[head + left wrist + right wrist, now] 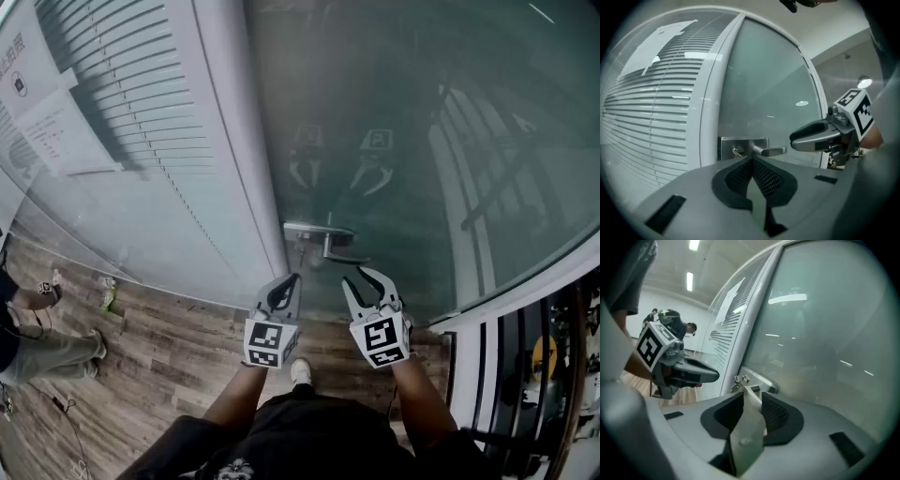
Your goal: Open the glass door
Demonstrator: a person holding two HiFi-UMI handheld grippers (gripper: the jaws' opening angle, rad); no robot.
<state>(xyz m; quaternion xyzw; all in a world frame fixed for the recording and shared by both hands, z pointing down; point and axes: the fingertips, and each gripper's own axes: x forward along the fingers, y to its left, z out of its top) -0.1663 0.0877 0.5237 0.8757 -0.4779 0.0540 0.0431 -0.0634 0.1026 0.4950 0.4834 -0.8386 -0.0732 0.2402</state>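
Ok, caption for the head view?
Left gripper and right gripper poised before the lever handle on the glass door, left jaws together, right jaws apart.

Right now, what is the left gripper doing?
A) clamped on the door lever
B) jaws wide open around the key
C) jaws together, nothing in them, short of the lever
C: in the left gripper view the left gripper has its jaws meeting at the tips with nothing between them, and the lever stands clear beyond them on the glass door.
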